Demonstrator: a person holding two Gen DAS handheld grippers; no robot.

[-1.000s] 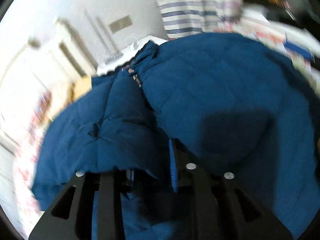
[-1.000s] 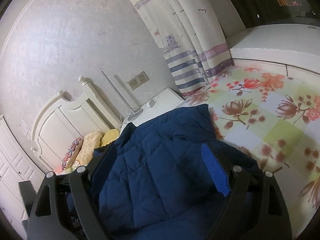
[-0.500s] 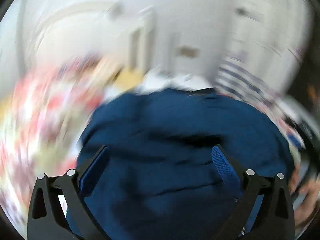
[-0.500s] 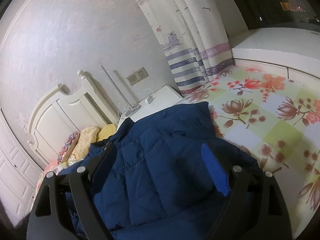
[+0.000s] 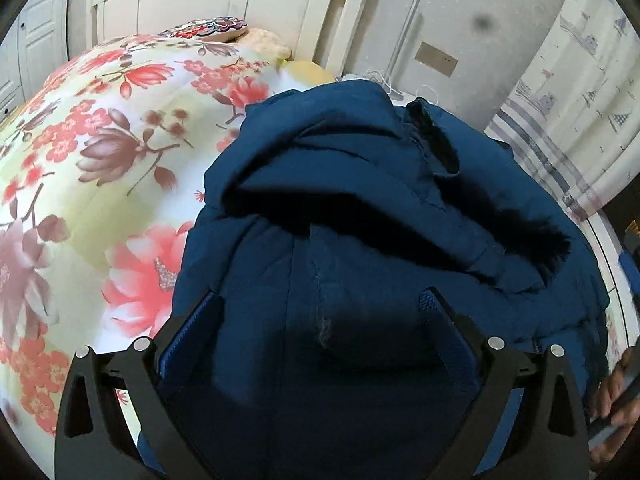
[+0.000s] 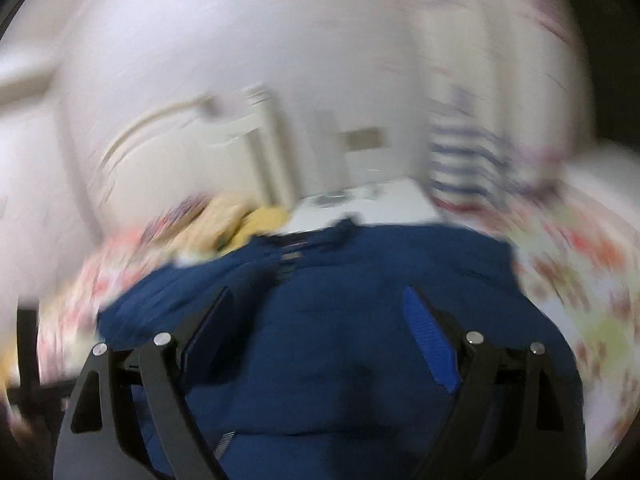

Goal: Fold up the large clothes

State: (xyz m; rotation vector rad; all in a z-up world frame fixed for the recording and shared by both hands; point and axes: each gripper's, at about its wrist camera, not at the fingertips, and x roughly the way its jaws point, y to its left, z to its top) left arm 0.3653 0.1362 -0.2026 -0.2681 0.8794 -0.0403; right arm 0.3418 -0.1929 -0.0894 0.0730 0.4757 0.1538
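In the left wrist view, the left gripper point(image 5: 318, 312) stands wide open and empty directly over the blue jacket point(image 5: 380, 216), which lies bunched on the floral bedspread point(image 5: 100, 160), running away toward the headboard point(image 5: 256, 4). In the blurred right wrist view, the right gripper point(image 6: 320, 316) is likewise spread and holds nothing, with the jacket straight ahead beneath it; neither looks clearly nearer.

Bedroom scene. A floral quilt point(image 5: 100, 128) in pink, red and pale green covered the bed, with a cream headboard point(image 5: 240, 4) against a grey textured wall point(image 5: 480, 8). A patterned pillow point(image 5: 204, 29) and a yellow pillow point(image 5: 310, 72) lay at the head. A wall switch plate point(image 5: 436, 60) sat beside a curtain point(image 5: 568, 92) with boat prints and stripes. White wardrobe doors point(image 5: 28, 40) stood far left. The right wrist view was motion-blurred.
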